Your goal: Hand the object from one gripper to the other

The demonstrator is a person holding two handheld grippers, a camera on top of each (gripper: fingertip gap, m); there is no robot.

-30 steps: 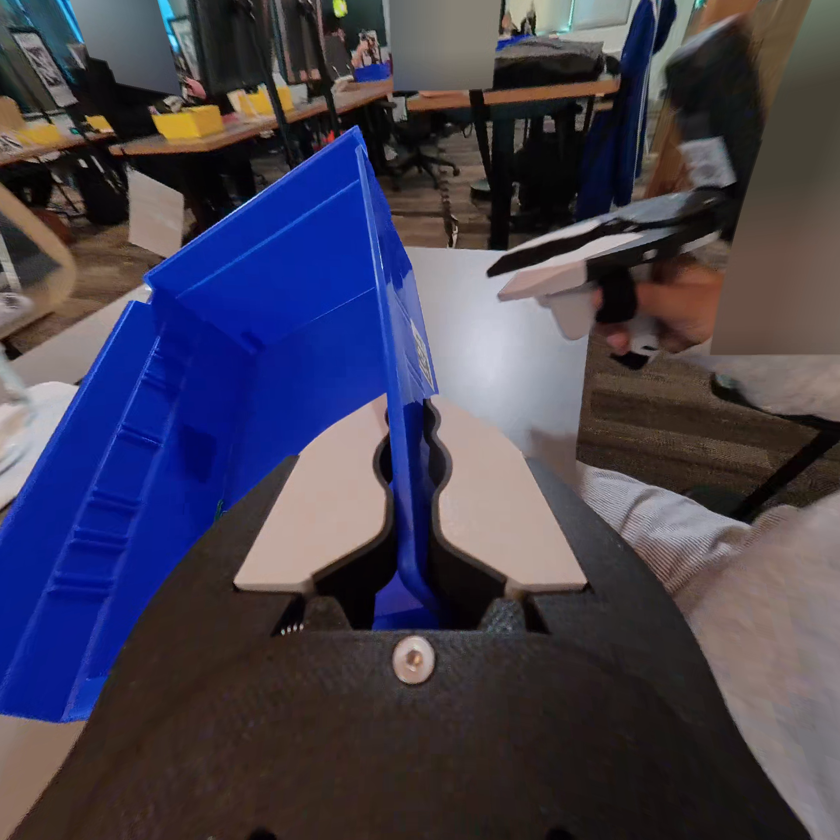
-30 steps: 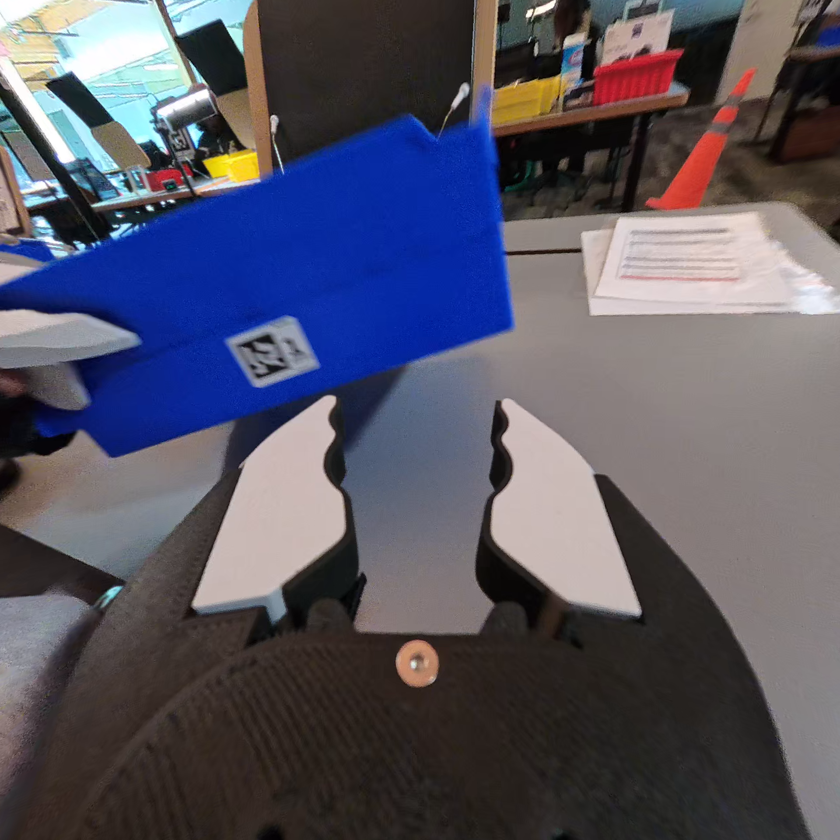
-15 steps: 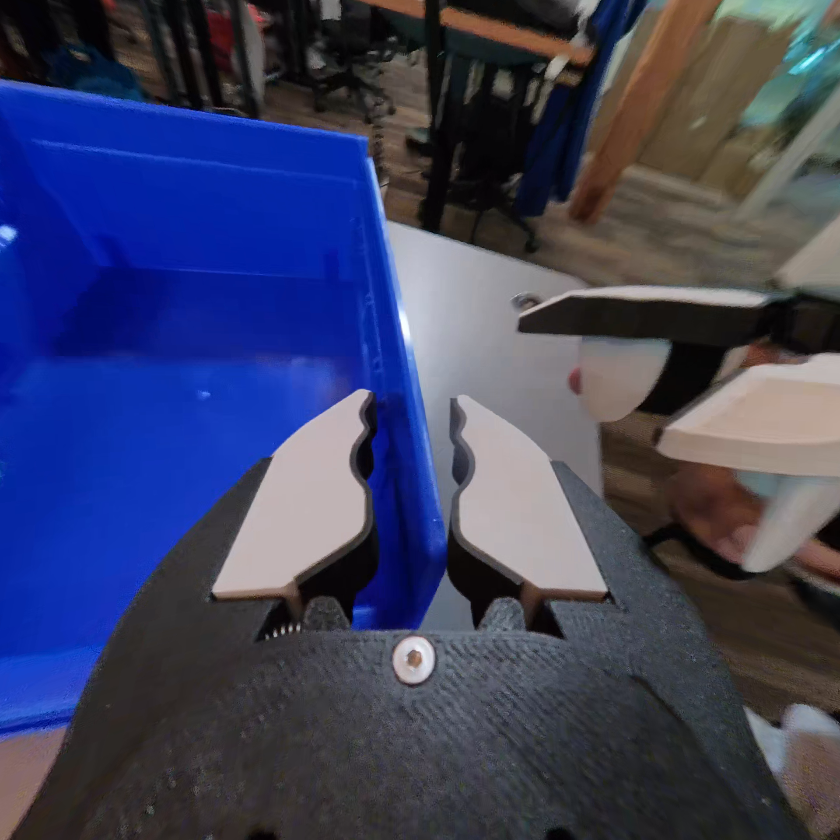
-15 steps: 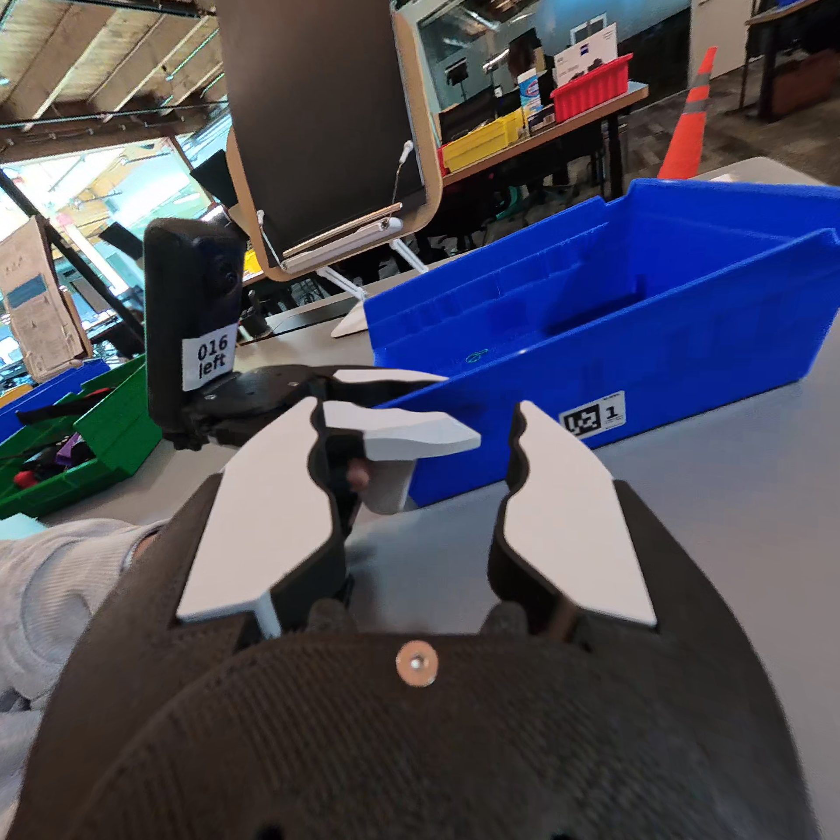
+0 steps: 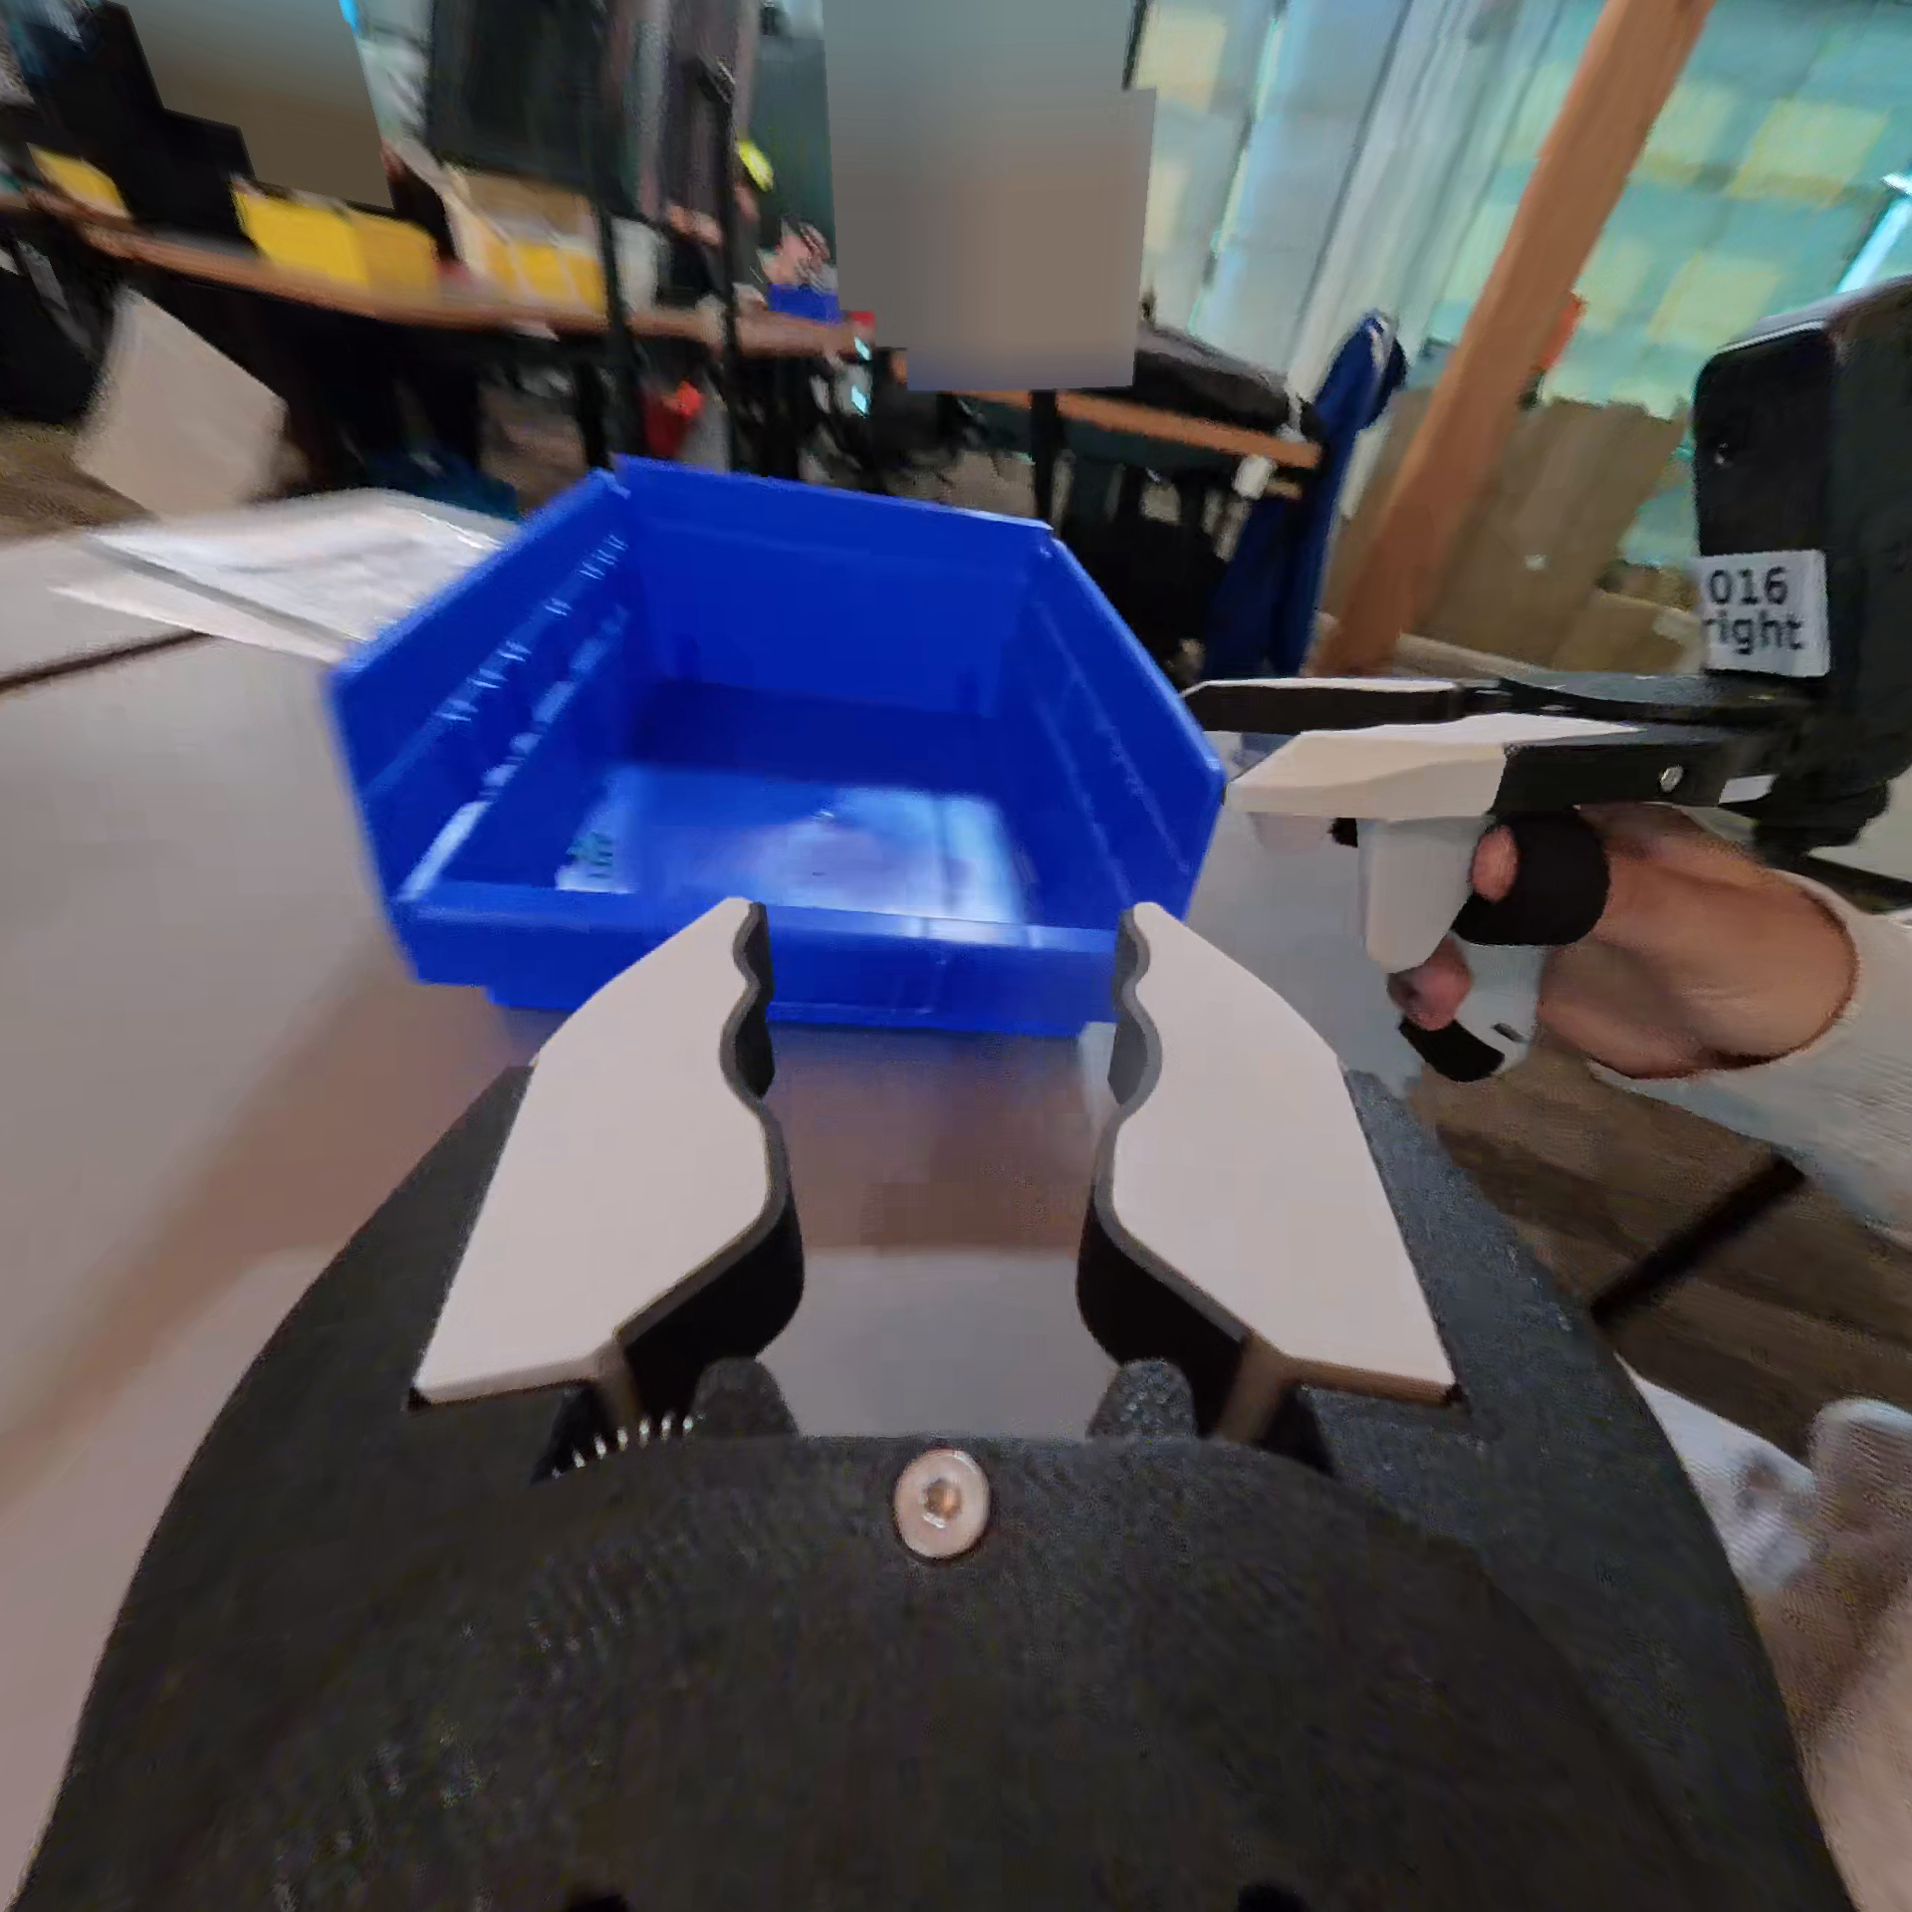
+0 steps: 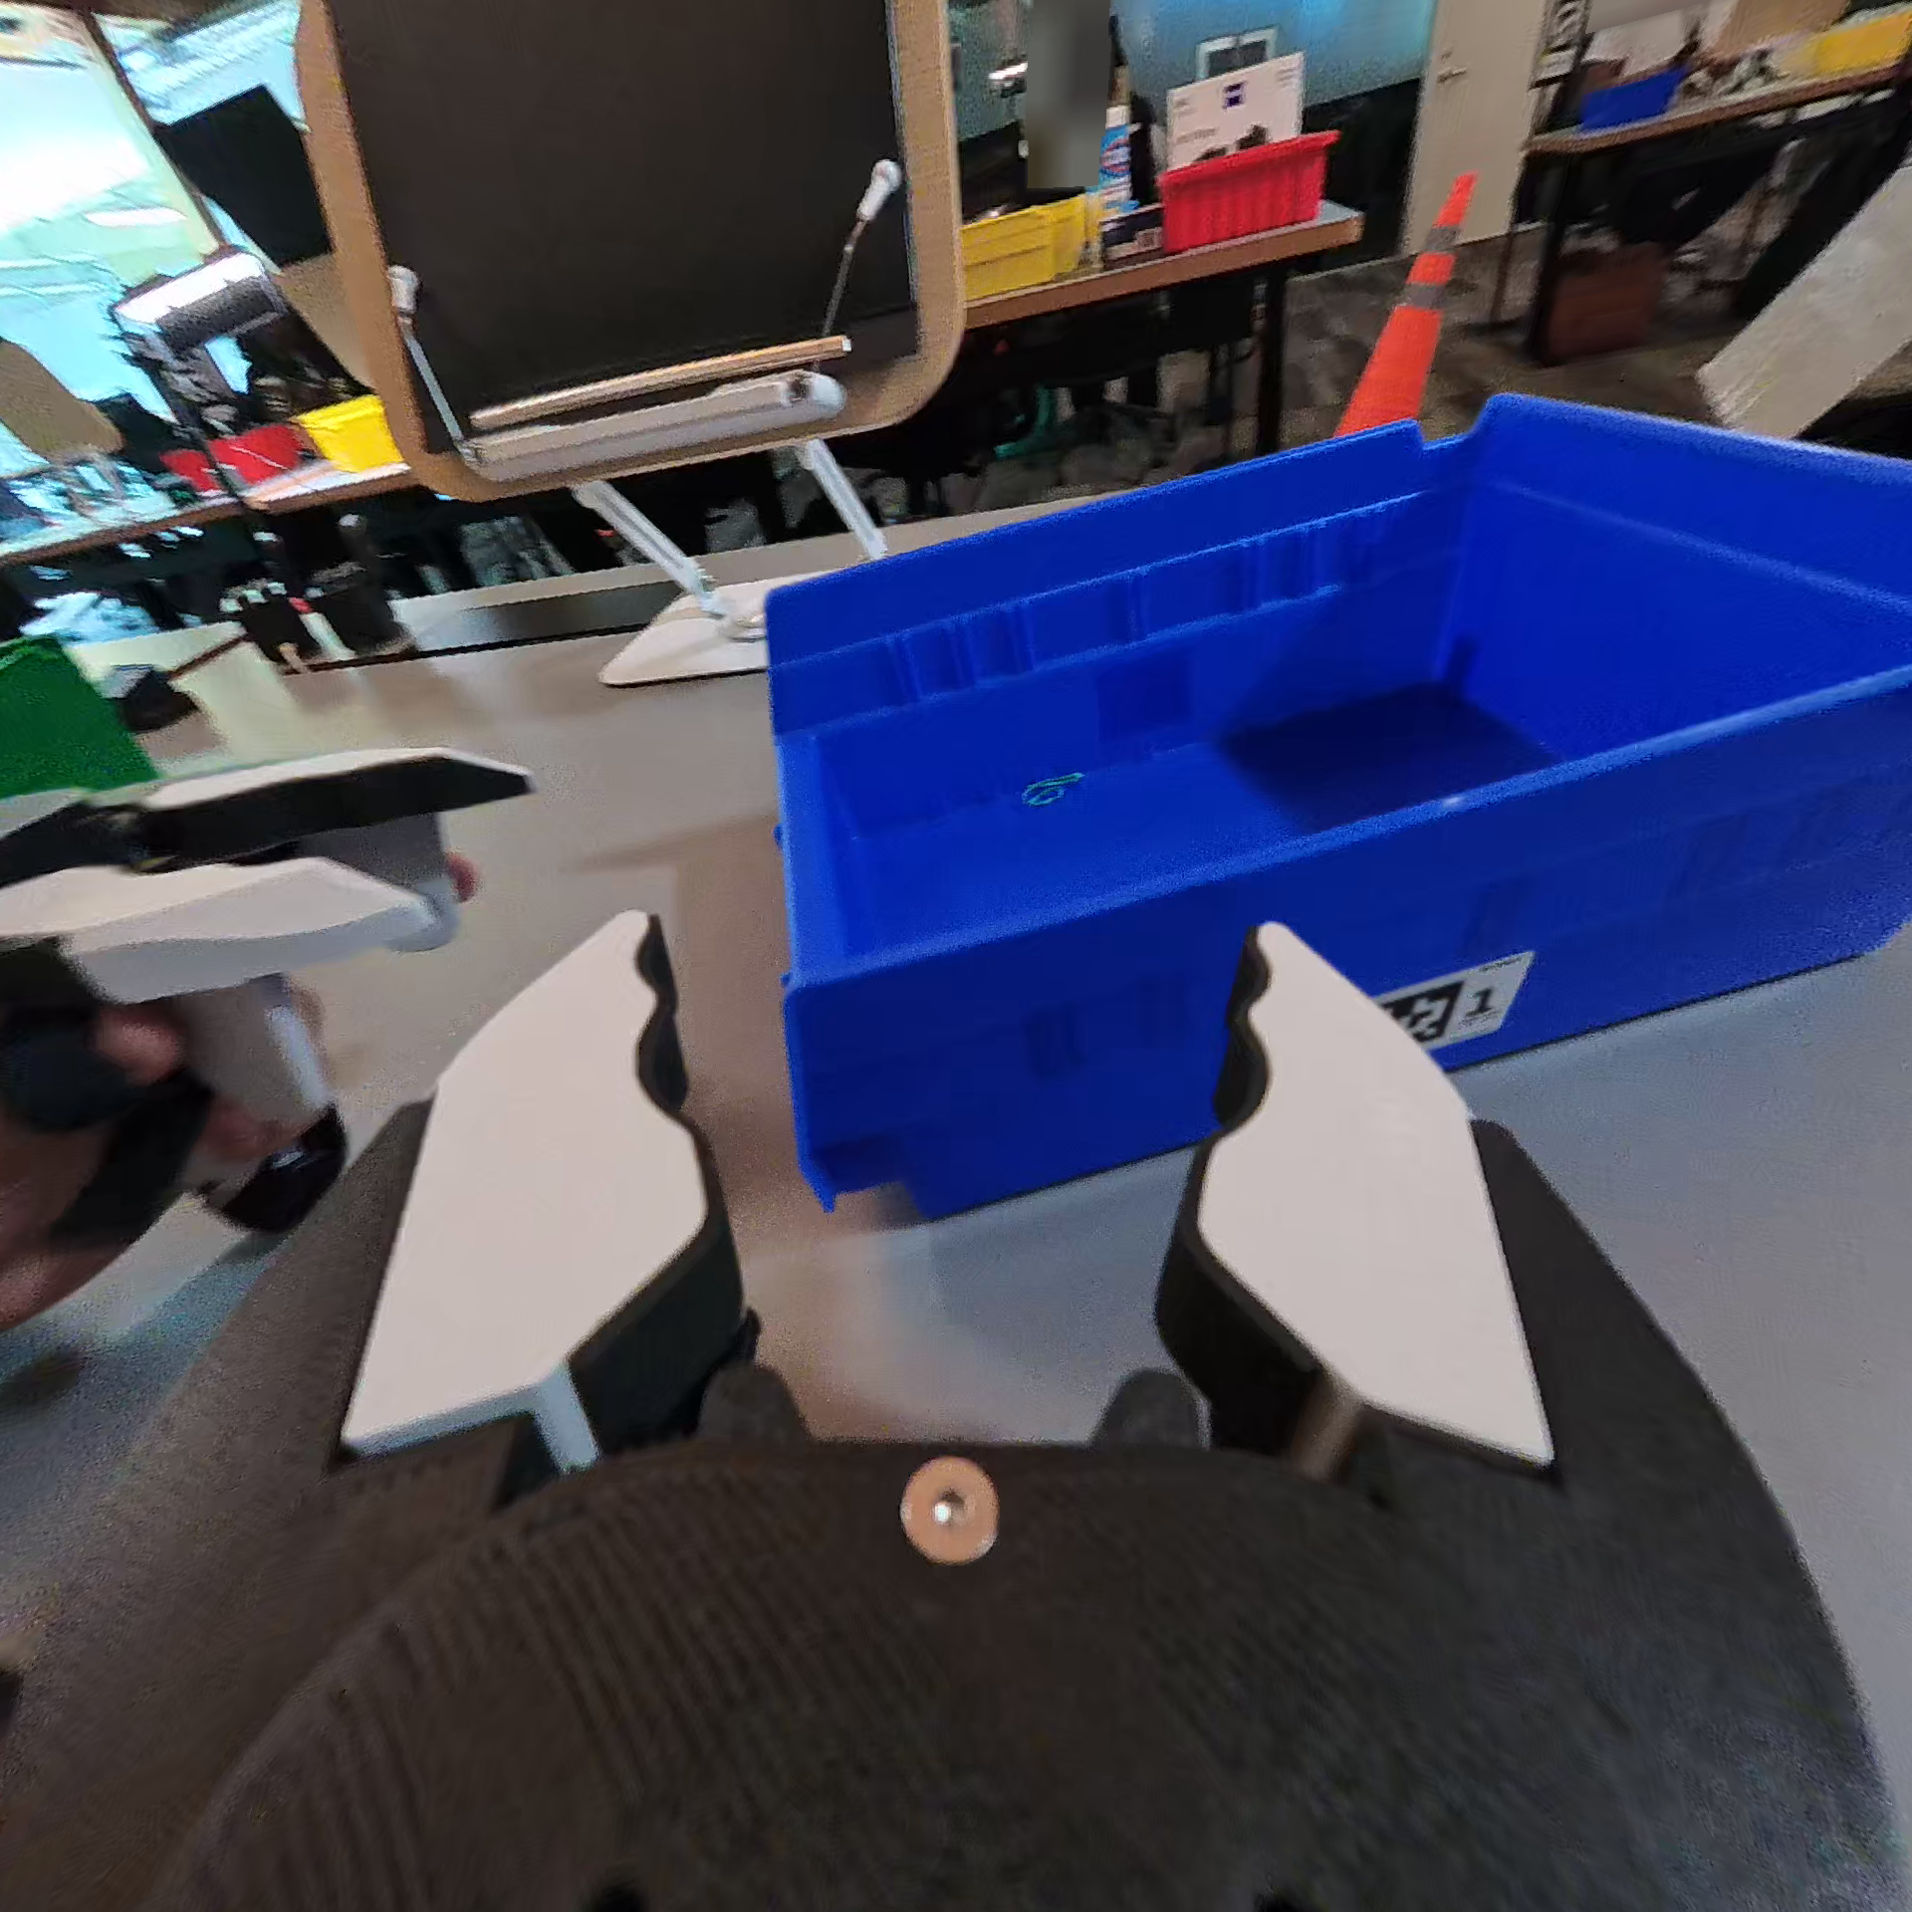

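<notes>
Left wrist view puts one blue bin (image 5: 786, 766) upright on the table (image 5: 176, 931), straight ahead of our left gripper (image 5: 942, 973), long axis running away from it. Our right gripper (image 6: 952, 993) sits nearer, beside its right wall. We count two grippers, both wide open, holding nothing.

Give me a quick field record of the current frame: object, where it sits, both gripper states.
object: blue plastic bin, looks empty apart from a small mark on its floor
location: standing upright on the grey table
left hand-held gripper: open, holding nothing
right hand-held gripper: open, holding nothing
contact: neither touches the bin
background: orange cone
</notes>
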